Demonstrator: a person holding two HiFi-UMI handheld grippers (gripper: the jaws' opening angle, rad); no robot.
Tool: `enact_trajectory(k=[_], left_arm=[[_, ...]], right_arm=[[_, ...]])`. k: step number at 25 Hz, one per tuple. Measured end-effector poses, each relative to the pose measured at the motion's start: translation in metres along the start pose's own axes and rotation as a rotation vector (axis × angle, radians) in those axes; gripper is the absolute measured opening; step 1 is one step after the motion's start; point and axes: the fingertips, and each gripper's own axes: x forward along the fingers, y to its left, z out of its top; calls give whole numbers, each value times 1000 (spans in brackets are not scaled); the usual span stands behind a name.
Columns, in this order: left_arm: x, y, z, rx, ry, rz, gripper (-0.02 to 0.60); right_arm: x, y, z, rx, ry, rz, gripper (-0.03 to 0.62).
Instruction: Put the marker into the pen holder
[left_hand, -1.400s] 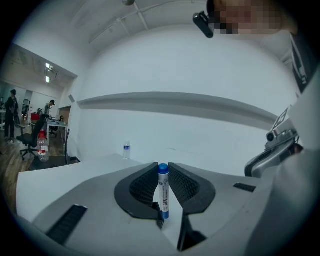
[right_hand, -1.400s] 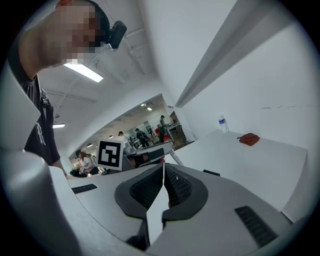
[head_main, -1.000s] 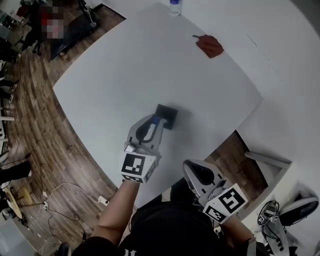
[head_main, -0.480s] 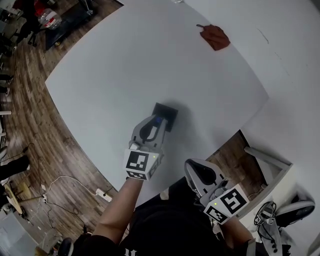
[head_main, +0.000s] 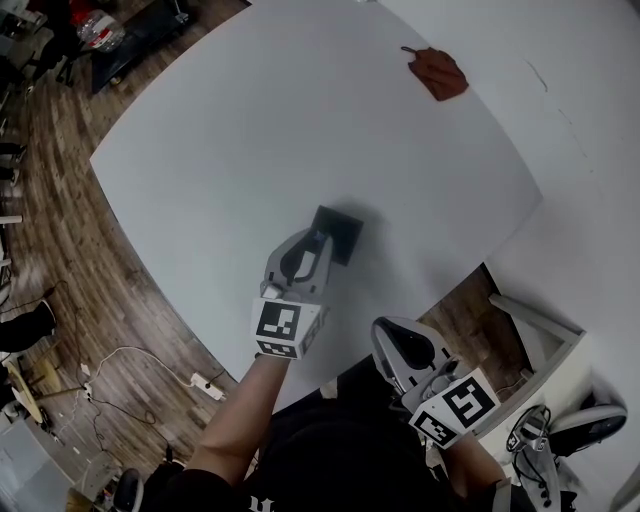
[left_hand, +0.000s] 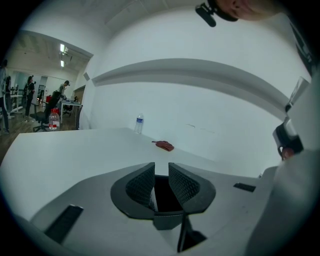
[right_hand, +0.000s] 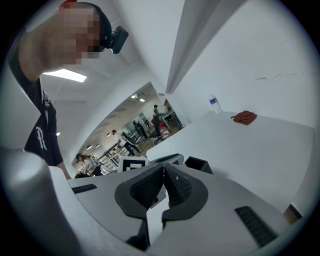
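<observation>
A black square pen holder (head_main: 338, 230) stands on the white table (head_main: 230, 130), near its front edge. My left gripper (head_main: 318, 244) reaches it from the near side, with its tips at the holder's rim. In the left gripper view the jaws (left_hand: 161, 172) stand a narrow gap apart. A sliver of the white marker (left_hand: 151, 199) shows low between them, against the dark holder (left_hand: 165, 192). My right gripper (head_main: 386, 336) hangs off the table's edge near the person's body, shut (right_hand: 163, 172) and holding nothing. The holder (right_hand: 198, 164) also shows in the right gripper view.
A red cloth (head_main: 437, 73) lies at the table's far right. A water bottle (left_hand: 139, 123) stands at the far edge beside the white wall. Wooden floor with cables lies left of the table, and an office with chairs and people lies beyond.
The left gripper stays at the holder with almost no shift. The marker's blue end, plain a second ago, hardly shows now. The right gripper has not moved.
</observation>
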Motion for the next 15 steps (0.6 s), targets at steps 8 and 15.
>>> enact_trajectory(k=[8, 15], left_arm=[[-14, 5, 19, 16, -48, 22, 66], [-48, -11, 42, 39, -91, 5, 58]], right_arm=[[5, 10, 4, -29, 2, 14, 18], [4, 31, 8, -88, -14, 32, 17]])
